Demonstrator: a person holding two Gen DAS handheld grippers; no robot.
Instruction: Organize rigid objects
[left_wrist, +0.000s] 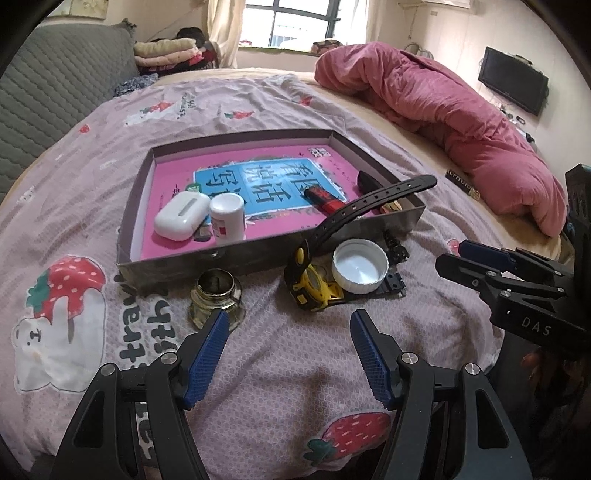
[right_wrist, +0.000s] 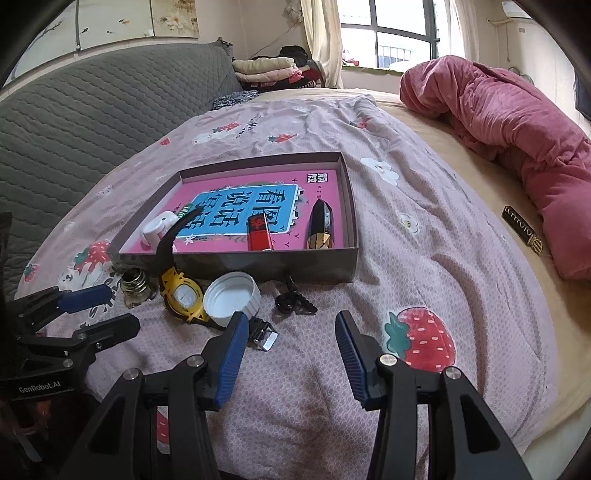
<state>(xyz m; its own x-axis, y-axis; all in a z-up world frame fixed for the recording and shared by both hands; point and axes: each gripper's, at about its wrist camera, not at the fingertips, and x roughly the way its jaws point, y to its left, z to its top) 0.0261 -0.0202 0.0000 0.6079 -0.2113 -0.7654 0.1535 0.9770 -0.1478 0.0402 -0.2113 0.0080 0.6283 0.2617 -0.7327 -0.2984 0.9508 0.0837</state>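
A shallow grey box (left_wrist: 258, 254) (right_wrist: 295, 264) lined with a pink book lies on the bed. In it are a white case (left_wrist: 181, 216), a white bottle (left_wrist: 227, 218), a red lighter (left_wrist: 325, 197) (right_wrist: 260, 234) and a black-gold piece (right_wrist: 320, 225). In front lie a glass jar (left_wrist: 216, 295) (right_wrist: 135, 282), a yellow watch (left_wrist: 314, 284) (right_wrist: 183, 295), a white lid (left_wrist: 360, 266) (right_wrist: 231, 295) and a black key (right_wrist: 293, 302). My left gripper (left_wrist: 290, 325) is open and empty just short of jar and watch. My right gripper (right_wrist: 290, 325) is open and empty near the lid and key.
A rolled pink duvet (left_wrist: 443, 110) (right_wrist: 517, 122) lies at the right. A small black tag (right_wrist: 522, 229) rests beside it. A grey quilted headboard (right_wrist: 92, 110) stands at the left. Folded clothes (left_wrist: 166, 51) sit at the back.
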